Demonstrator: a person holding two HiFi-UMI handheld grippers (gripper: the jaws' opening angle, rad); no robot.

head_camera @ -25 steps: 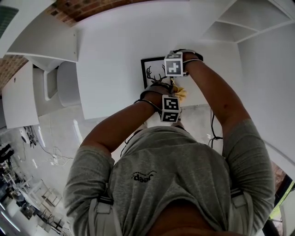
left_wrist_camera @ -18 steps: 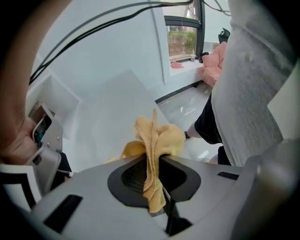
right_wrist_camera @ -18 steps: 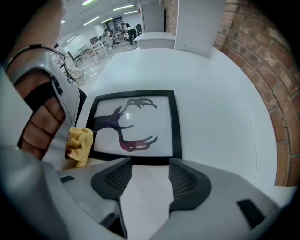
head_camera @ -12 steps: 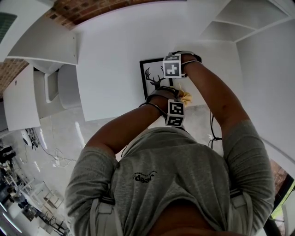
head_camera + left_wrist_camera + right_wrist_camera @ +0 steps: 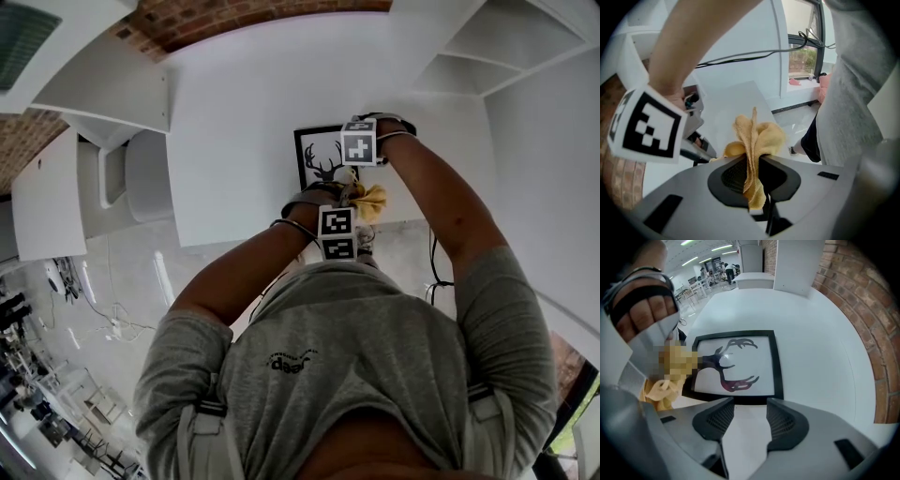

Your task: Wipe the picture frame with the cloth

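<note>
Pinching the yellow cloth (image 5: 757,136) tight between the jaws of our left gripper (image 5: 752,161), we are holding its bunched folds at the near corner of the picture frame (image 5: 736,366). Our right gripper (image 5: 750,408) is pointing down at the frame's near edge with its jaws apart; they have just been closing, and only bare white table (image 5: 811,324) is showing between them. Farther out, the black frame with its antler print is lying flat on that table, and a brick wall (image 5: 843,282) is rising beyond.
</note>
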